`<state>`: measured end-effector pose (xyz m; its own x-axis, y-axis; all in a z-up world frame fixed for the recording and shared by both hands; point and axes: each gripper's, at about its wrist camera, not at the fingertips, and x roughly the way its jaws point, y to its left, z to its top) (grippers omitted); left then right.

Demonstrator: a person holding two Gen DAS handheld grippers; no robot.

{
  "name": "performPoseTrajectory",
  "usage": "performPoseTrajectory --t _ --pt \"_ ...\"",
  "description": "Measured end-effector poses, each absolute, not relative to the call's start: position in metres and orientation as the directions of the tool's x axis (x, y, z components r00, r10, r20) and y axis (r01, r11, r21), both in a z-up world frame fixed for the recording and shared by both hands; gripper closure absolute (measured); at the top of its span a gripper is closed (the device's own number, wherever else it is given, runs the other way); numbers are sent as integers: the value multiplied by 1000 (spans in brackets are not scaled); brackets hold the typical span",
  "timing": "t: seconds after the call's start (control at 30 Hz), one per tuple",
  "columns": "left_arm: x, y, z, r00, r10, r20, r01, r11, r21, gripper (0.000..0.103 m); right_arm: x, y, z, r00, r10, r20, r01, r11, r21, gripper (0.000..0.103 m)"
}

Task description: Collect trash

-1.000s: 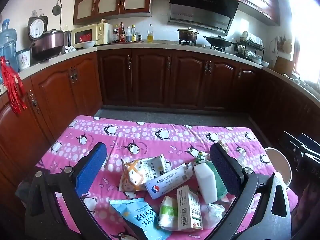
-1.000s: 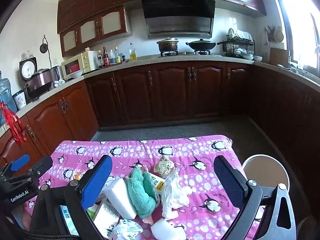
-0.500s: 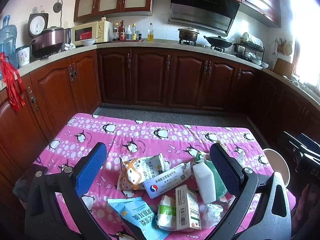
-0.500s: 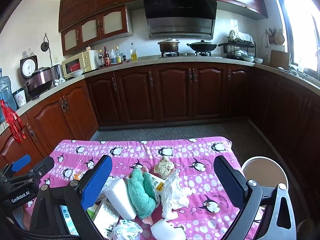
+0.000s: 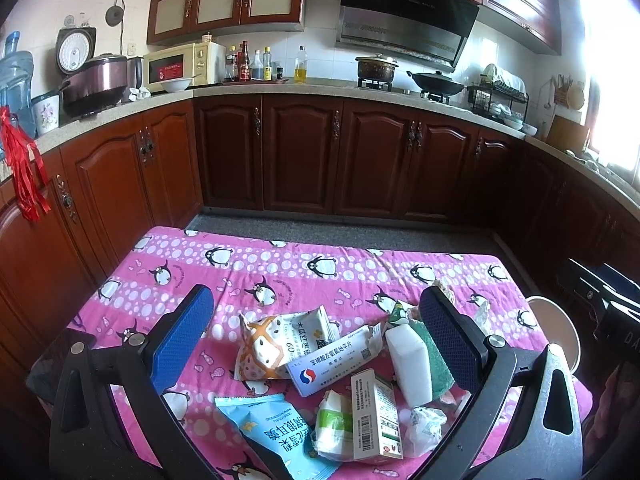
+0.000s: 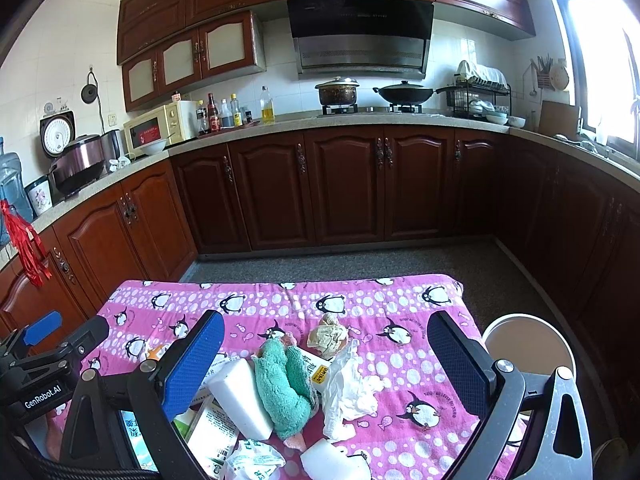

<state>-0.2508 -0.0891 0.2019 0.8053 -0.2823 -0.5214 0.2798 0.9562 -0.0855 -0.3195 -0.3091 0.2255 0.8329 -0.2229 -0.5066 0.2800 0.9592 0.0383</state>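
Left gripper [image 5: 316, 336] hangs over the pink penguin tablecloth [image 5: 304, 276], jaws spread wide, holding nothing. Below it, trash lies heaped: blue snack bag [image 5: 276, 436], orange-and-white wrapper [image 5: 280, 344], blue-and-white medicine box [image 5: 332, 360], white sponge block [image 5: 410, 360]. Right gripper [image 6: 324, 356], jaws equally wide and empty, hovers above a teal cloth [image 6: 284, 384], crumpled white tissue [image 6: 348, 388] and a tan paper wad [image 6: 328, 334]. White bin [image 6: 528, 344] stands off the table's right edge.

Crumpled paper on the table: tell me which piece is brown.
The small wad farthest from the right gripper, beyond the green cloth; the larger crumpled tissue is white.
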Motion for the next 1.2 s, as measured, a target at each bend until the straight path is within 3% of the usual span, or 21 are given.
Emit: performPoseTrajectory --t 1.2 --pt "-250 -92 195 798 -273 -538 278 958 -73 1 -319 -316 226 810 -202 -551 296 951 86 2"
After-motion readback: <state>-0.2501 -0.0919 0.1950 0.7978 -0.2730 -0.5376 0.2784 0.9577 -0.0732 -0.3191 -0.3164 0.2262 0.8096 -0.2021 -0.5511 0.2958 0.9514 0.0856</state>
